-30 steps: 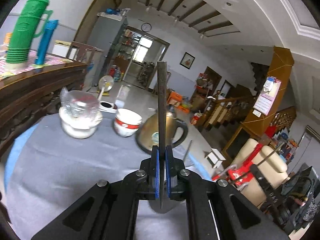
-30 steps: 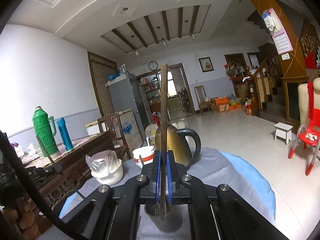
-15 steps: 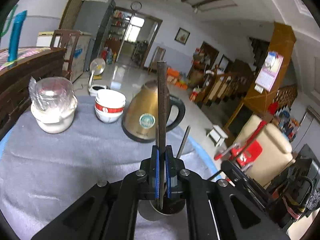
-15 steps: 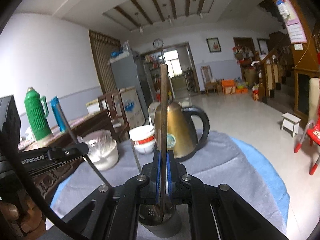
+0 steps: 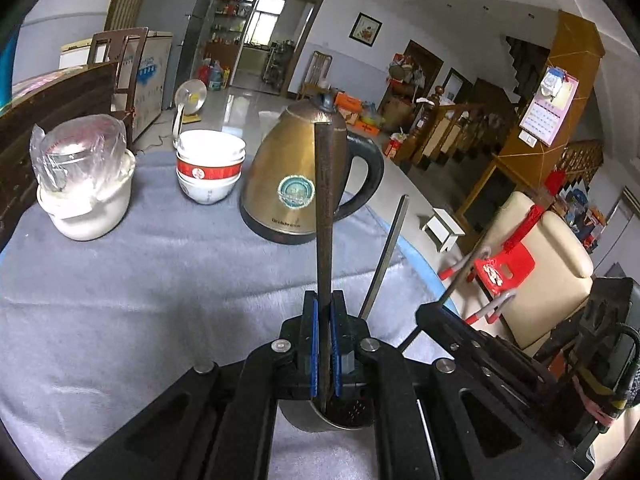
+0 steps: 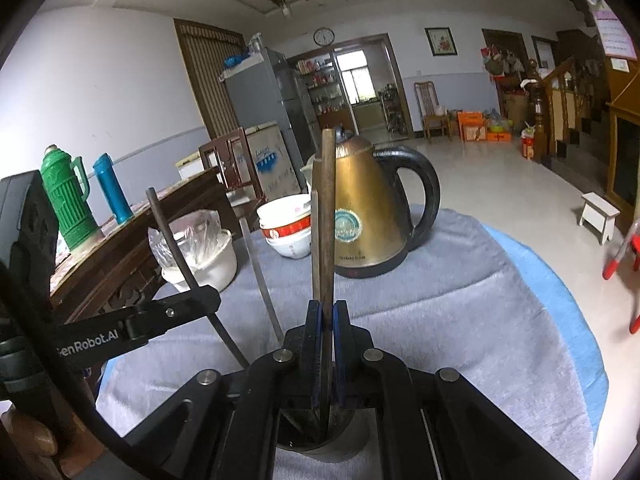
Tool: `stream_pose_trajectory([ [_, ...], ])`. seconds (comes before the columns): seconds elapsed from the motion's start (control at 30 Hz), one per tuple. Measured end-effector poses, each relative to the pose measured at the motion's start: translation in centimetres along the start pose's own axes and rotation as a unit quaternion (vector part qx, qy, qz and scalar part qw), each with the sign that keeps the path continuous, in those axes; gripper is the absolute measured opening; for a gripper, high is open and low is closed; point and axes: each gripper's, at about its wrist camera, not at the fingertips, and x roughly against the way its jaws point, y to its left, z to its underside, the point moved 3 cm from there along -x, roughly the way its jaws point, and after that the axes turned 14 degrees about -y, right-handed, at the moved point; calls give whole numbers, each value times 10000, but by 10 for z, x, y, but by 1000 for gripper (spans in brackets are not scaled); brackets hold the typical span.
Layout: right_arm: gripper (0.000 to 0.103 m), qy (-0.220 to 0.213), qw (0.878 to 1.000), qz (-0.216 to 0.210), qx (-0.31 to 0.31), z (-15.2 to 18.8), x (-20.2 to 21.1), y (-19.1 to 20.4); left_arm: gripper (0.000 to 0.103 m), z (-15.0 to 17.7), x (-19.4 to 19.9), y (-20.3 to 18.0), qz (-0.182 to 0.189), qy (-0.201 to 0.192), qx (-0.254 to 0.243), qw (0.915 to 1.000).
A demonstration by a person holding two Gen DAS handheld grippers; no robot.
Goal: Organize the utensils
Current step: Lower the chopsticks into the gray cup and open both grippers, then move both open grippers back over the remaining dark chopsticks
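Two dark chopsticks, one pinched upright in the left gripper (image 5: 324, 344), one (image 6: 326, 220) in the right gripper (image 6: 327, 348), lower ends inside a metal holder (image 6: 316, 438) on the grey cloth (image 5: 140, 280). One steel utensil (image 5: 386, 252) leaning there too. Beyond, open cloth, then one kettle (image 5: 298, 184), stacked bowls (image 5: 210, 170), one covered pot (image 5: 84, 184). Table edge close at right.

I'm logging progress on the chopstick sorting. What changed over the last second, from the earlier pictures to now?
Both grippers tipped down and came closer to the table: the metal holder now sits right under each held chopstick. The left gripper stays shut on its dark chopstick, the right gripper on its brown chopstick. Kettle and bowls kept their places.
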Motion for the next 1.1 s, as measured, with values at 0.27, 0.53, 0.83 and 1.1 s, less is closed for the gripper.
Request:
stream_pose_trajectory([
  [0.27, 8, 327, 9994, 81, -89, 4, -15, -3, 9, 4, -5, 3, -123, 232, 96, 9996],
  [0.53, 72, -74, 9991, 417, -41, -14, 12, -4, 50, -10, 29, 15, -192, -36, 306, 9993],
  [0.83, 72, -447, 9948, 855, -316, -4, 87, -15, 71, 19, 105, 81, -782, -494, 308, 9952],
  [1.1, 72, 299, 9937, 944, -516, 72, 113, -3, 72, 95, 134, 164, -1720, -4, 525, 9837],
])
